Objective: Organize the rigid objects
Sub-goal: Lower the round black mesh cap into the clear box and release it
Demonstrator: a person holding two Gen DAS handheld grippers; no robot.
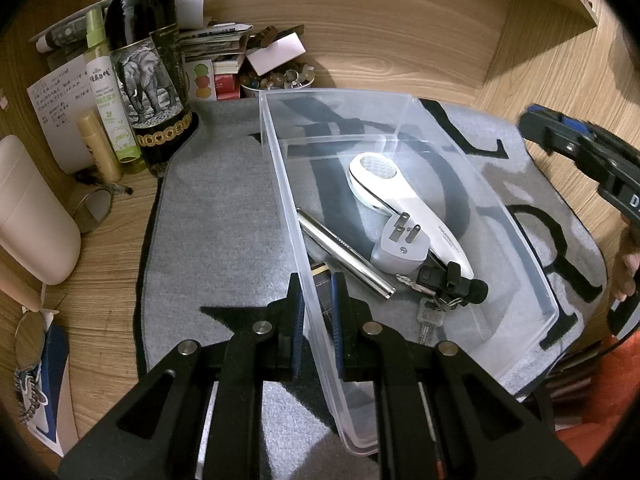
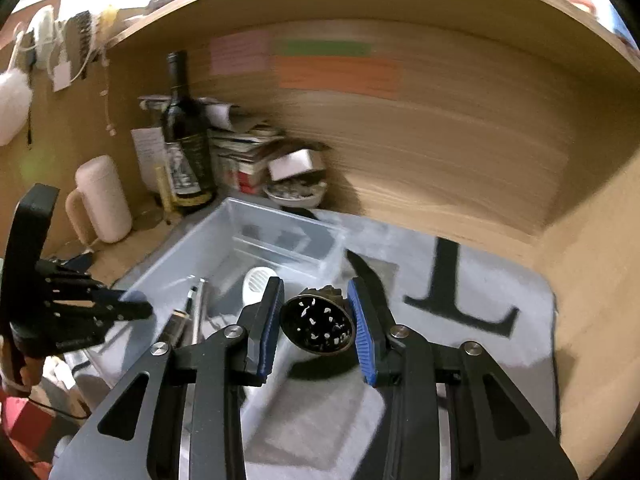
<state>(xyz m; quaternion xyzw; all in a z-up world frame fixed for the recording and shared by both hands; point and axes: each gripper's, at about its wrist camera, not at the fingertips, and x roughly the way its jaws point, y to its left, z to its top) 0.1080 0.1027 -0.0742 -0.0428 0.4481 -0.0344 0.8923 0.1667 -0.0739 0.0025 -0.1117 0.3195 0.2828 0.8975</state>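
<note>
Left gripper (image 1: 316, 300) is clamping the clear bin's (image 1: 404, 98) wall; right gripper (image 2: 314, 322) is grasping a dark perforated cylinder (image 2: 317, 326), wine bottle (image 2: 186, 148) standing upper left.

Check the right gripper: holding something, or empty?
Holding. The right gripper is shut on a dark round perforated piece, blue pads against both its sides, above the clear bin.
</note>
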